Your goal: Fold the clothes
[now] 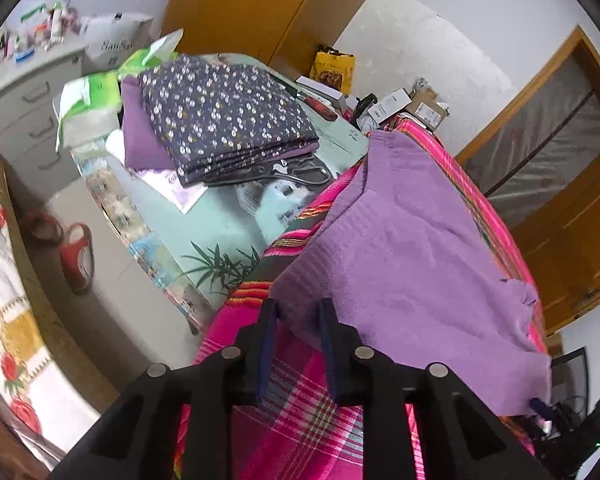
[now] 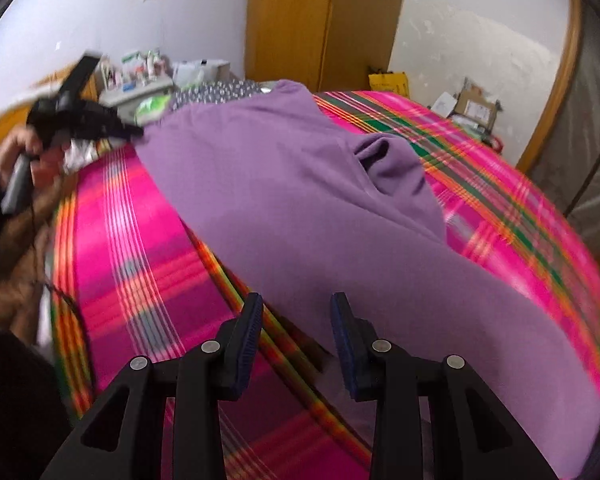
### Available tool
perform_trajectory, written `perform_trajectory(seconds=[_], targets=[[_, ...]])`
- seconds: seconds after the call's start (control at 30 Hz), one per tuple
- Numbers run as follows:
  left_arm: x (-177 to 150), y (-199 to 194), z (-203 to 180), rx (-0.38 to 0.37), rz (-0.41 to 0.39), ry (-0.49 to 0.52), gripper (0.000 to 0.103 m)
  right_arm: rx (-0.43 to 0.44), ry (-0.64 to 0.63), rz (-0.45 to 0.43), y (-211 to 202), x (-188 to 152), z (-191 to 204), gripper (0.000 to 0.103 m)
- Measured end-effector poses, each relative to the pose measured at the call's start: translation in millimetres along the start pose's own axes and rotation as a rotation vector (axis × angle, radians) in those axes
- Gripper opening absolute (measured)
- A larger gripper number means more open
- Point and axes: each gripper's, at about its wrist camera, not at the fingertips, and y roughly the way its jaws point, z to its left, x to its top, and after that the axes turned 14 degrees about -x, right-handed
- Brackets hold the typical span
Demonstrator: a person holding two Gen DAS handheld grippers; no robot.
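Left gripper (image 1: 298,306), bottom centre of its own view: black fingers apart, a corner of the purple garment (image 1: 412,248) lying in the gap between them, pads not visibly pressing it; the same gripper shows in the upper left of the right wrist view (image 2: 138,133), held by a hand (image 2: 18,148). Right gripper (image 2: 296,300), bottom centre of its view: fingers parted, nothing between them, tips above the garment's near edge. Purple garment (image 2: 300,208): spread across the middle of both views on a pink plaid cloth (image 2: 140,240), one fold raised right of centre. Beyond, upper left of the left wrist view: a folded dark floral fabric (image 1: 224,116) stacked on a pale green table (image 1: 220,224); grey drawer unit (image 1: 28,116) further left; red slippers (image 1: 76,252) on the floor at left. Far back: wooden wardrobe (image 1: 252,4), yellow bag (image 1: 334,68), cardboard boxes (image 1: 424,108).
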Motion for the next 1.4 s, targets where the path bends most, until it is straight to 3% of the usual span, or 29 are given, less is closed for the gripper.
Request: perform_trajectory(seconds=[0.33,0.4,0.47,0.5,0.67,0.8,0.87,0.93,1.03,1.1,1.13,1.17,1.23,1.4], targets=[[10.1,-9.8,-16.6,-0.001,-0.011,0.051,0.012,-0.198,-0.341,-0.069,7.7,-11.3,36.9,0.036],[12.4,-11.0,-20.0,-0.001,-0.012,0.060,0.012,-0.226,-0.371,-0.070,12.9,-11.2,38.8,0.027],[14.4,-12.3,-23.2,-0.002,-0.012,0.070,0.011,-0.239,-0.358,-0.078,13.0,-9.4,34.8,0.004],[15.3,-13.2,-24.4,-0.002,-0.013,0.074,0.011,-0.242,-0.344,-0.084,11.8,-8.4,31.5,0.004],[18.7,-27.2,-28.4,-0.028,-0.030,0.082,0.010,-0.220,-0.312,-0.112,-15.8,2.5,28.9,0.004],[12.8,-34.2,-28.3,-0.033,-0.027,0.095,0.009,-0.082,-0.298,-0.135,-48.0,7.1,37.8,0.002],[6.5,-32.5,-25.3,-0.022,-0.012,0.097,0.009,-0.014,-0.287,-0.138,-56.1,7.2,44.9,0.002],[0.2,-27.7,-18.7,-0.010,0.007,0.087,0.009,-0.005,-0.313,-0.133,-54.2,1.9,54.4,0.002],[-1.7,-24.4,-12.7,-0.010,0.020,0.066,0.009,-0.079,-0.305,-0.128,-44.9,-5.8,54.5,0.003],[-0.5,-25.0,-13.5,-0.012,0.017,0.068,0.009,-0.140,-0.287,-0.130,-40.9,-9.5,45.0,0.014],[1.2,-26.2,-15.8,-0.012,0.012,0.076,0.009,-0.178,-0.286,-0.132,-38.4,-12.3,39.8,0.026],[3.4,-28.2,-18.9,-0.013,0.006,0.084,0.009,-0.216,-0.285,-0.135,-36.0,-15.0,34.6,0.032],[8.1,-32.7,-25.6,-0.018,-0.008,0.100,0.009,-0.268,-0.288,-0.125,-28.4,-19.1,27.2,0.034],[17.3,-39.1,-36.2,-0.021,-0.024,0.123,0.008,-0.297,-0.332,-0.067,-3.6,-24.0,24.4,0.034]])
